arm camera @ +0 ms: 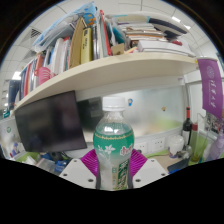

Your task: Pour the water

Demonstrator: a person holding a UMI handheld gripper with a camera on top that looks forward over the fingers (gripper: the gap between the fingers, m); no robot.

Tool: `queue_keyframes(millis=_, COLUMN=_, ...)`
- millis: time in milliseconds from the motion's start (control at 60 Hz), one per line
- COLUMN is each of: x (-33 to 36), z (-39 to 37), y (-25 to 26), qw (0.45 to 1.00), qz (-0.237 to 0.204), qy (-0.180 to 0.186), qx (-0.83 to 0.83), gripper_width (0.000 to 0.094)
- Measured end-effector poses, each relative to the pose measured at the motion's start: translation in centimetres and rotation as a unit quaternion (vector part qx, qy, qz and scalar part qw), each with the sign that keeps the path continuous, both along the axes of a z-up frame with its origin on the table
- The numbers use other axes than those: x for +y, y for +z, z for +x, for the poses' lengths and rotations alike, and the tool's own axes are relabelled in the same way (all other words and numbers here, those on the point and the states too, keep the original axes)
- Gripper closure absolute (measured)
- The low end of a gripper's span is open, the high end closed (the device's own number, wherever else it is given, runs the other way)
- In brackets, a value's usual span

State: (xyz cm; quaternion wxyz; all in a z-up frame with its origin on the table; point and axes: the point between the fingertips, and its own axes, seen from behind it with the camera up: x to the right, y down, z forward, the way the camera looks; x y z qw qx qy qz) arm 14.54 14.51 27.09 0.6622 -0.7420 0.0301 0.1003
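The water bottle (113, 148) stands upright between the tongs (113, 168) — clear plastic, white cap on top, green label around the lower body. Both magenta pads (90, 163) sit tight against the label, one at each side, no gap visible, so the tongs are closed down to bottle width and have hold of it. Cap is on. The bottle's base is hidden by the tongs' body; whether it rests on anything cannot be told.

Everything else taken from the bottle:
- Left of it and further back, a dark monitor (50, 122), screen off, tilted in the wide lens.
- Above it, a pale wooden shelf (100, 72) runs across, curving down toward the left.
- On the shelf, above the bottle, a row of books and folders (85, 42) standing upright or leaning — yellow, teal and red spines among them; above and right of the bottle, a flat stack of papers (158, 45).
- Right of the bottle, a purple hanging banner (210, 88) with print too small to read.
- Low right, beyond the bottle, small clutter on the counter (172, 150) — items cannot be made out.
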Motion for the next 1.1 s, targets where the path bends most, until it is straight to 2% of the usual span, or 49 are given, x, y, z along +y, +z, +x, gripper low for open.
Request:
queue_keyframes(millis=50, x=0.1, z=2.5, y=-1.8, qw=1.0, qz=-0.002, qy=-0.015, qx=-0.018, gripper_width=0.0573)
queue_keyframes(millis=150, x=0.6, z=6.9, y=-6.3, qw=0.997, qz=-0.035, qy=-0.031, qx=-0.057, gripper_width=0.0573)
queue_keyframes(millis=283, x=1.7, z=9.2, y=-12.9, qw=0.995, qz=-0.064, qy=-0.023, qx=-0.069, gripper_width=0.0573)
queue_keyframes(millis=483, x=2.6, z=9.2, y=-17.8, qw=0.994, qz=-0.071, qy=-0.011, qx=-0.077, gripper_width=0.0573)
queue_keyframes(millis=500, x=2.6, z=8.9, y=-18.1, qw=0.995, qz=-0.068, qy=-0.009, qx=-0.079, gripper_width=0.0599)
queue_keyframes(millis=517, x=2.7, z=8.8, y=-17.6, qw=0.995, qz=-0.054, qy=-0.008, qx=-0.08, gripper_width=0.056)
queue_keyframes(millis=583, x=2.8, z=8.9, y=-17.7, qw=0.995, qz=-0.042, qy=-0.011, qx=-0.091, gripper_width=0.0551)
queue_keyframes(millis=650, x=2.7, z=8.8, y=-17.6, qw=0.995, qz=-0.035, qy=-0.015, qx=-0.092, gripper_width=0.0526)
queue_keyframes(millis=783, x=2.4, z=8.8, y=-17.5, qw=0.995, qz=-0.031, qy=-0.018, qx=-0.093, gripper_width=0.0414)
queue_keyframes(millis=817, x=2.2, z=9.0, y=-17.7, qw=0.995, qz=-0.039, qy=-0.02, qx=-0.093, gripper_width=0.0334)
queue_keyframes(millis=833, x=2.0, z=9.1, y=-17.8, qw=0.995, qz=-0.043, qy=-0.023, qx=-0.092, gripper_width=0.0253)
queue_keyframes(millis=850, x=1.9, z=9.3, y=-17.8, qw=0.995, qz=-0.046, qy=-0.027, qx=-0.09, gripper_width=0.0238)
queue_keyframes(millis=867, x=1.6, z=9.3, y=-17.8, qw=0.994, qz=-0.048, qy=-0.03, qx=-0.089, gripper_width=0.016)
queue_keyframes(millis=883, x=1.3, z=9.3, y=-17.8, qw=0.994, qz=-0.05, qy=-0.031, qx=-0.089, gripper_width=0.0144)
queue_keyframes(millis=900, x=1.0, z=9.3, y=-17.7, qw=0.994, qz=-0.052, qy=-0.032, qx=-0.09, gripper_width=0.0065)
queue_keyframes(millis=950, x=-0.3, z=9.5, y=-18.0, qw=0.993, qz=-0.061, qy=-0.038, qx=-0.097, gripper_width=0.0093)
queue_keyframes(millis=1100, x=-8.4, z=10.0, y=-17.5, qw=0.984, qz=-0.099, qy=-0.076, qx=-0.124, gripper_width=0.008)
